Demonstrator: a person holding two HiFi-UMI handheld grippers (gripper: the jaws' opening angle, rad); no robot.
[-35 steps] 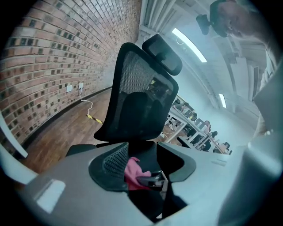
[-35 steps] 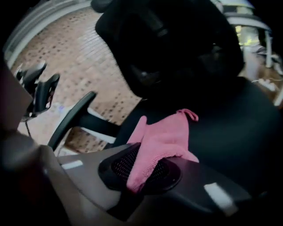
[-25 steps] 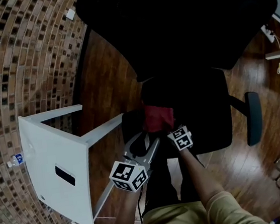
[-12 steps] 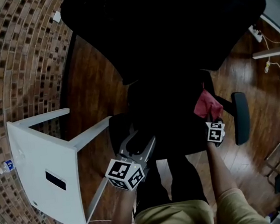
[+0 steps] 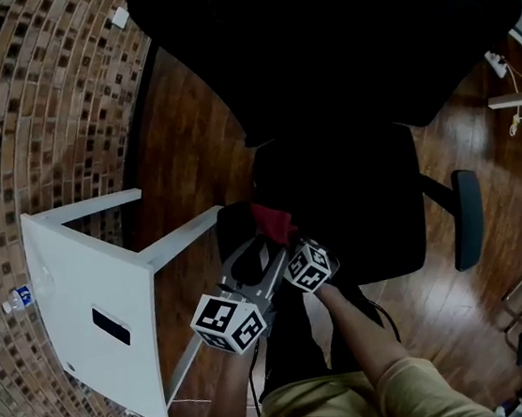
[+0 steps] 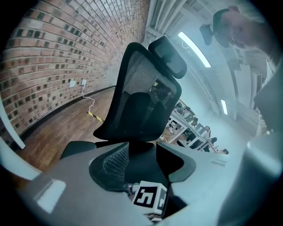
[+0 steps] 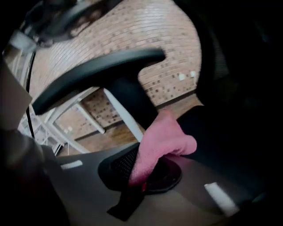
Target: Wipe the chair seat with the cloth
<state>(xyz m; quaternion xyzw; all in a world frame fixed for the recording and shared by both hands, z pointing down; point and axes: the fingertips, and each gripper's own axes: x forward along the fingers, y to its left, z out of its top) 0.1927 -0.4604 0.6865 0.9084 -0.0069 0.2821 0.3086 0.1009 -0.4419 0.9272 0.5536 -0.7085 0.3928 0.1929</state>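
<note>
A black office chair stands below me, with its seat [image 5: 354,201] dark and its tall back [image 6: 141,106] beyond. My right gripper [image 5: 286,242] is shut on a red cloth [image 5: 272,218] at the seat's front left corner, close to the left armrest [image 7: 97,70]. In the right gripper view the pink-red cloth [image 7: 159,145] bulges out from between the jaws of the right gripper [image 7: 141,176]. My left gripper [image 5: 253,262] hovers just left of it, open and empty. In the left gripper view the left gripper [image 6: 143,165] frames the right gripper's marker cube [image 6: 148,198].
A white table [image 5: 94,308] lies on its side at the left, legs toward the chair. A small bottle [image 5: 17,299] lies beyond it by the brick wall [image 5: 32,108]. The right armrest [image 5: 468,215] juts out over the wooden floor [image 5: 187,146]. Cables [image 5: 508,69] lie at the right.
The right gripper swept the cloth across the seat to the right armrest side and has come back to the front left corner. The left gripper has barely moved.
</note>
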